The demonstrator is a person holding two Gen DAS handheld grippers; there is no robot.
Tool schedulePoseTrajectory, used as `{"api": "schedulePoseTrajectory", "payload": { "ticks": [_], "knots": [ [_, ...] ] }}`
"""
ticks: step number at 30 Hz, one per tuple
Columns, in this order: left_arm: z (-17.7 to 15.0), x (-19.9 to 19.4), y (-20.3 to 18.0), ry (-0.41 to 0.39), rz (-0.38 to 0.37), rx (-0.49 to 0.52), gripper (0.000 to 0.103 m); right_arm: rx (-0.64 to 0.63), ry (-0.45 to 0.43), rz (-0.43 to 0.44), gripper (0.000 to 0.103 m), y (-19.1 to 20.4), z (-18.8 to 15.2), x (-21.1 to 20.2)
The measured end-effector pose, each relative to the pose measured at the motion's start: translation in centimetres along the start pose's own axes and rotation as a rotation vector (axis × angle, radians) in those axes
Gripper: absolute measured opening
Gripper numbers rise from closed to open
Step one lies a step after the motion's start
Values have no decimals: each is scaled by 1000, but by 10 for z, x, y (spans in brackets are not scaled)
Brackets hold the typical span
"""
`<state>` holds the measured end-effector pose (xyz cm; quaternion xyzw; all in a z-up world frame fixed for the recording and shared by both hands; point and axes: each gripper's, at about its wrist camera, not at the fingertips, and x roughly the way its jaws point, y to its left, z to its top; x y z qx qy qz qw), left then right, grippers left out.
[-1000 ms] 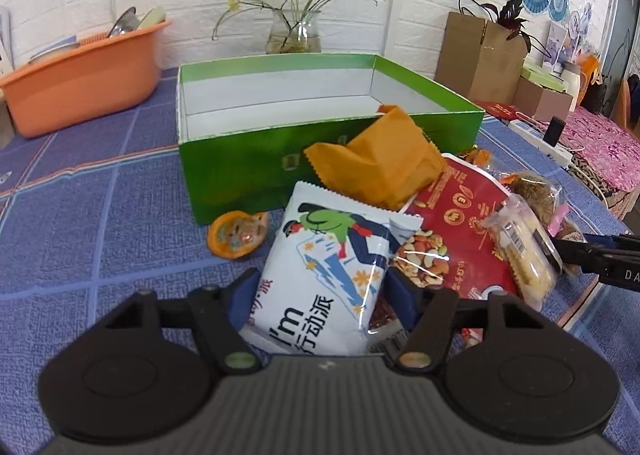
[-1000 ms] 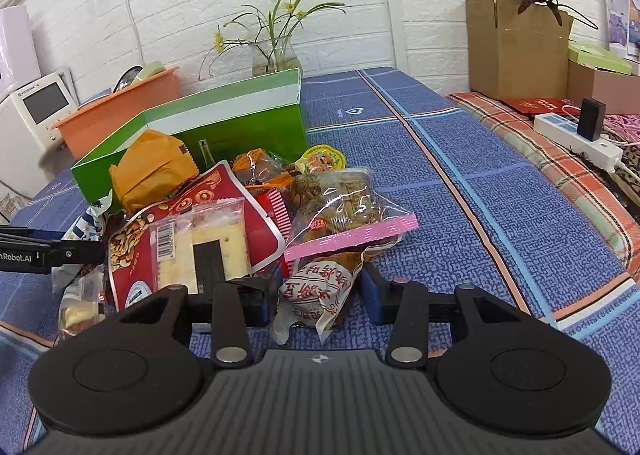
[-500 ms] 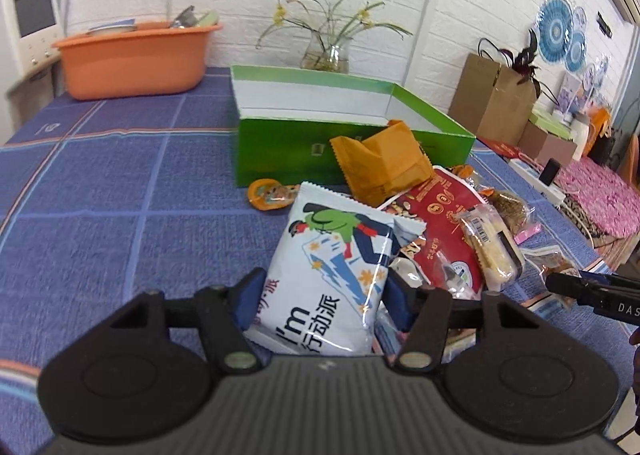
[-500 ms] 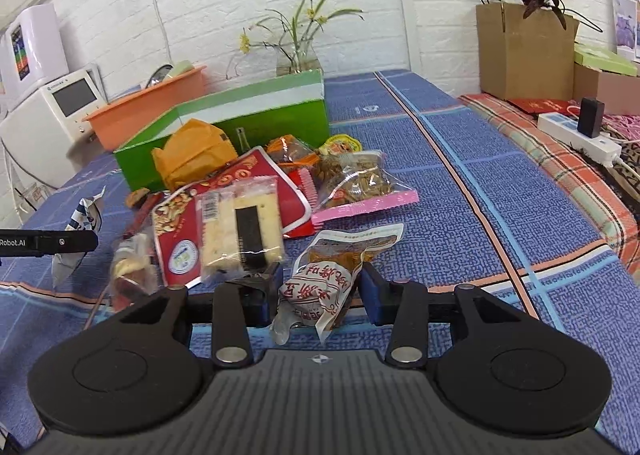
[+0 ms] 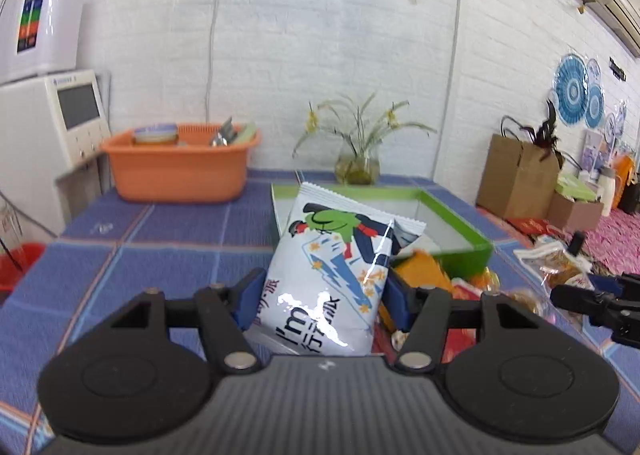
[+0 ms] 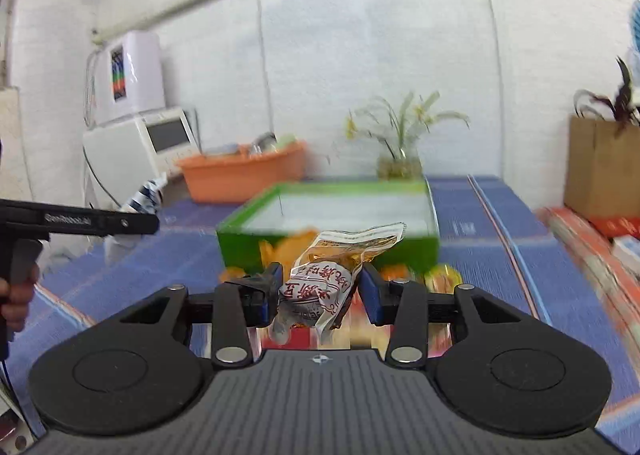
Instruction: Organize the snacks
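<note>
My left gripper (image 5: 322, 297) is shut on a white snack bag (image 5: 336, 275) with a cartoon figure and holds it up above the table, in front of the open green box (image 5: 452, 223). My right gripper (image 6: 318, 293) is shut on a small clear packet with red lettering (image 6: 320, 287), also lifted, facing the green box (image 6: 424, 243). The orange packet (image 5: 420, 271) and other snacks lie at the box's near side. The right gripper shows at the right edge of the left wrist view (image 5: 600, 301); the left gripper shows at the left of the right wrist view (image 6: 80, 221).
An orange basin (image 5: 180, 163) with items stands at the back left. A glass vase with flowers (image 5: 358, 167) stands behind the box. A brown paper bag (image 5: 516, 179) and boxes are at the right. A white appliance (image 5: 48, 127) stands at the far left.
Both grippers have risen off the table with their packets and tilted up, so the wall now fills the views. The snack pile has dropped low in both views.
</note>
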<state>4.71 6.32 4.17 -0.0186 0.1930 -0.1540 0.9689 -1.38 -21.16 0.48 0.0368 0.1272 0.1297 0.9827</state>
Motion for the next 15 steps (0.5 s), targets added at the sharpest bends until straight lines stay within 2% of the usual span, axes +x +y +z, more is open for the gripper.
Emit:
{"api": "schedulePoseTrajectory", "payload": {
  "ticks": [4, 8, 11, 15],
  "knots": [
    [32, 19, -3, -47, 13, 3, 60, -36, -135, 22, 72, -11, 35, 12],
    [57, 54, -10, -69, 47, 0, 61, -42, -203, 16, 72, -26, 61, 42],
    [67, 91, -10, -63, 66, -33, 61, -28, -168, 24, 72, -40, 69, 83],
    [58, 132, -12, -23, 96, -55, 61, 64, -35, 59, 72, -59, 60, 136]
  ]
}}
